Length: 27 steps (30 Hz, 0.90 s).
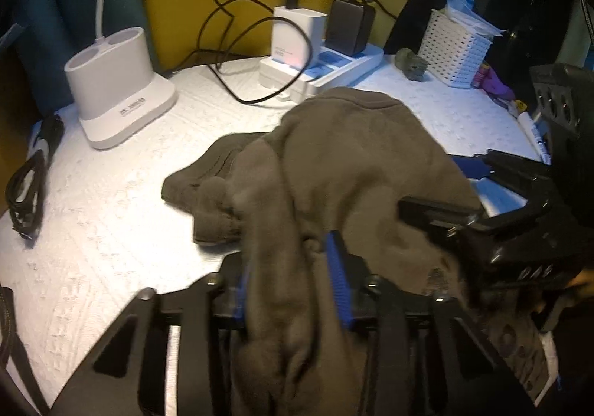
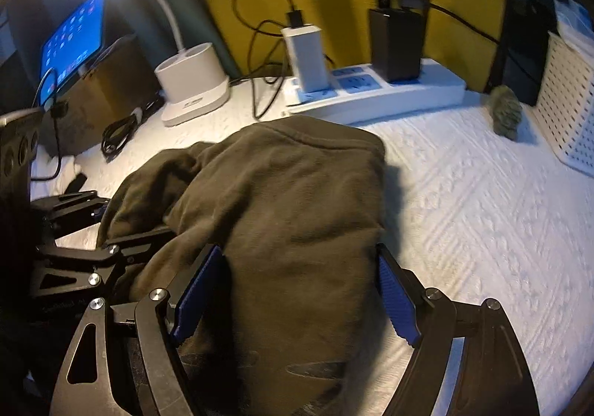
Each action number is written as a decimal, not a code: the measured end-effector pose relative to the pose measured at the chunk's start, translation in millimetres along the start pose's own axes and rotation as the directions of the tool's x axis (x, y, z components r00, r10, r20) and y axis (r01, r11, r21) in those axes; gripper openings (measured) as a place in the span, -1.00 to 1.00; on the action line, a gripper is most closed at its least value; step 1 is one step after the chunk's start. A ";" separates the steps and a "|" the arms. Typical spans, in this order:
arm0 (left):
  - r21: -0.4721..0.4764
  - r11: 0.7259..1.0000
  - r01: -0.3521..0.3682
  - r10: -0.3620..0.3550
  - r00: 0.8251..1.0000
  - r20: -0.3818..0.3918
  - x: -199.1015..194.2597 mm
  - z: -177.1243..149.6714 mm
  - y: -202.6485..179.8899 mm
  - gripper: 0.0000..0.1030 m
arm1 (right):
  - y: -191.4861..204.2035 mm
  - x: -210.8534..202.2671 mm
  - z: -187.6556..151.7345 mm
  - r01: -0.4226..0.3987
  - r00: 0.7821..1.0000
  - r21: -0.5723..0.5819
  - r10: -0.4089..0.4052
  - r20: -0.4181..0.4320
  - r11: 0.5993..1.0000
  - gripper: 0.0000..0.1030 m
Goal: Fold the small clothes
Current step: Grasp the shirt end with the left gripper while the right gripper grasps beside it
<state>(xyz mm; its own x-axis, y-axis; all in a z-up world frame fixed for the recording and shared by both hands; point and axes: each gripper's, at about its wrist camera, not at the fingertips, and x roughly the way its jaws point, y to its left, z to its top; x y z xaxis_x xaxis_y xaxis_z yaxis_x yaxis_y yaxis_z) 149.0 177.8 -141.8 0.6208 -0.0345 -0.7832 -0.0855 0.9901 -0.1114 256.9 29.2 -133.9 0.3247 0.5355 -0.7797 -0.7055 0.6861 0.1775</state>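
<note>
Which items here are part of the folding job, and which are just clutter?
In use:
garment
left hand-held gripper, shut on garment
right hand-held gripper, open around garment

Lying about:
lamp base
power strip
white charger
black charger
basket
tablet

The left gripper (image 1: pixel 293 290) fills the lower middle of its own view, its blue-padded fingers (image 1: pixel 336 267) drawn close together and pinching a bunch of the olive garment (image 1: pixel 352 163) between them. In the right wrist view it shows at the left edge, low over the surface. The right gripper (image 2: pixel 297 299) sits at the bottom centre of its own view, its blue-padded fingers (image 2: pixel 395 301) spread wide on either side of the cloth, which lies between them. In the left wrist view it enters from the right edge, just beside the left gripper.
</note>
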 end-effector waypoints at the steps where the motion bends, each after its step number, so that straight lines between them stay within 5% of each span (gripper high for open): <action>1: 0.005 1.000 -0.011 0.011 1.000 0.006 0.3 -0.8 -2.4 -0.41 | 2.8 1.4 0.4 0.010 1.000 -0.009 -0.010 0.001 1.000 0.58; 10: -0.022 0.999 -0.026 0.026 0.999 0.023 -0.5 -2.5 -6.4 -0.52 | 15.6 5.9 1.6 -0.009 1.000 -0.057 0.009 0.004 0.998 0.04; 27: -0.035 0.998 -0.047 0.048 0.999 0.023 0.4 -4.8 -4.7 -0.23 | 4.8 3.2 3.8 -0.061 0.998 -0.026 0.061 0.016 0.998 -0.32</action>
<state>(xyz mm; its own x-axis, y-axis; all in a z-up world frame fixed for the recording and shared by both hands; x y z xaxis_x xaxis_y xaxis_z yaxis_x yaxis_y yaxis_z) 146.0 172.5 -144.5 0.6342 0.0157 -0.7730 -0.1413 0.9853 -0.0959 256.9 36.1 -133.2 0.2908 0.5841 -0.7578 -0.7403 0.6391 0.2086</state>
